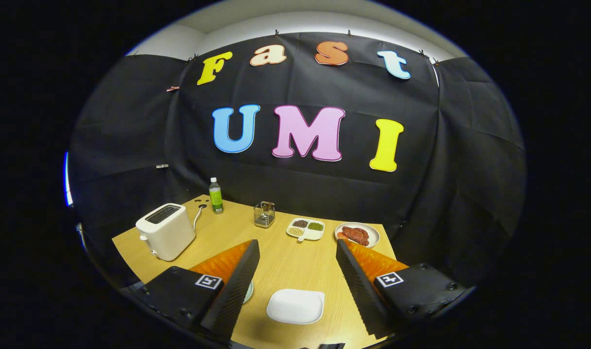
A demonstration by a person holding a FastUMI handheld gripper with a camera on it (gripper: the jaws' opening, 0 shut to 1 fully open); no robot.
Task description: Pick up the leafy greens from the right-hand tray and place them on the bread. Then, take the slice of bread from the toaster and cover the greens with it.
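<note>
My gripper (297,245) hangs open above the wooden table (285,261), its two black ribbed fingers (237,286) spread wide with nothing between them. A white toaster (166,237) stands to the left, beyond the left finger; its top slots look dark and I cannot tell whether bread is inside. A white rounded-square plate (295,306) lies low between the fingers, its top plain white. A pale green rim of another dish (249,292) peeks out from behind the left finger. Beyond the right finger sits a round plate (370,231) holding reddish food (356,235).
A white divided dish (305,229) with grains and a wire basket (264,214) stand at the back middle. A bottle with a green label (215,196) stands at the far left corner near the toaster's cord. The table ends close behind these at the black cloth wall.
</note>
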